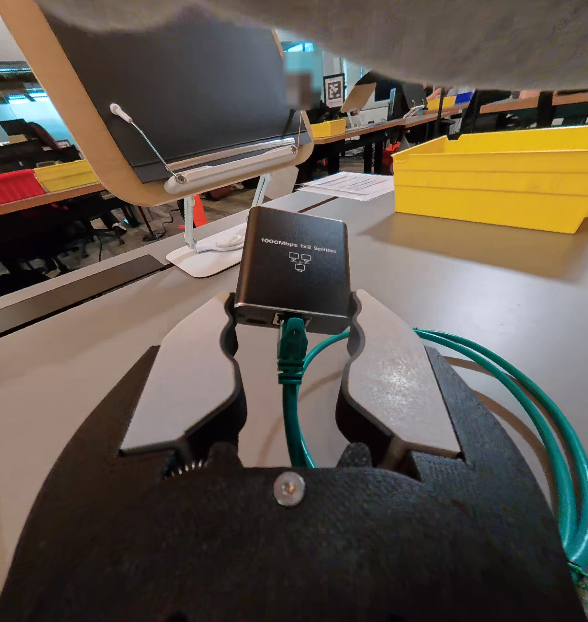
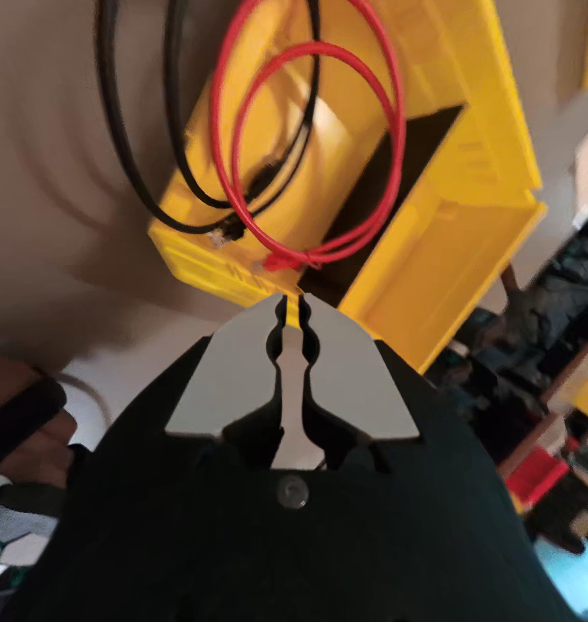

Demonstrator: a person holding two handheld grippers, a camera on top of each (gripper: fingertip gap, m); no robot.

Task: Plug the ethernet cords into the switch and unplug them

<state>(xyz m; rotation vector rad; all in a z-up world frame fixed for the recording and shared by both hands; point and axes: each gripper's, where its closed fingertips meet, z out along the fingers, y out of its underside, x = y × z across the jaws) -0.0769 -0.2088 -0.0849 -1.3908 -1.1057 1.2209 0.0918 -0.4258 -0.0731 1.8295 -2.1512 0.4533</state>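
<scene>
Nearest in the left wrist view: left gripper (image 1: 291,304) with grey-faced, black-edged fingers clamped on the two sides of a small black metal switch box (image 1: 294,269), white print on its top. Held at its near end, the far end tilted up off the grey tabletop (image 1: 454,303). Plugged into the near port, a green ethernet cord (image 1: 291,350), its boot running back between the fingers, the rest looped on the table to the right and tied at the lower right. Farther back, a tan-framed black board on a white stand (image 1: 185,117), tilted over the table. To the right, a stack of yellow plastic bins (image 1: 494,188); beside them, printed paper sheets (image 1: 350,185).

In the right wrist view, blurred: right gripper (image 2: 293,303) nearly closed, a narrow gap left between the tips, nothing between them. Just beyond the tips, the rim of a yellow bin (image 2: 454,252). Over it, a coiled red ethernet cord (image 2: 306,151), tied near its plug, and left of it a black ethernet cord (image 2: 127,134) looped partly over the rim.
</scene>
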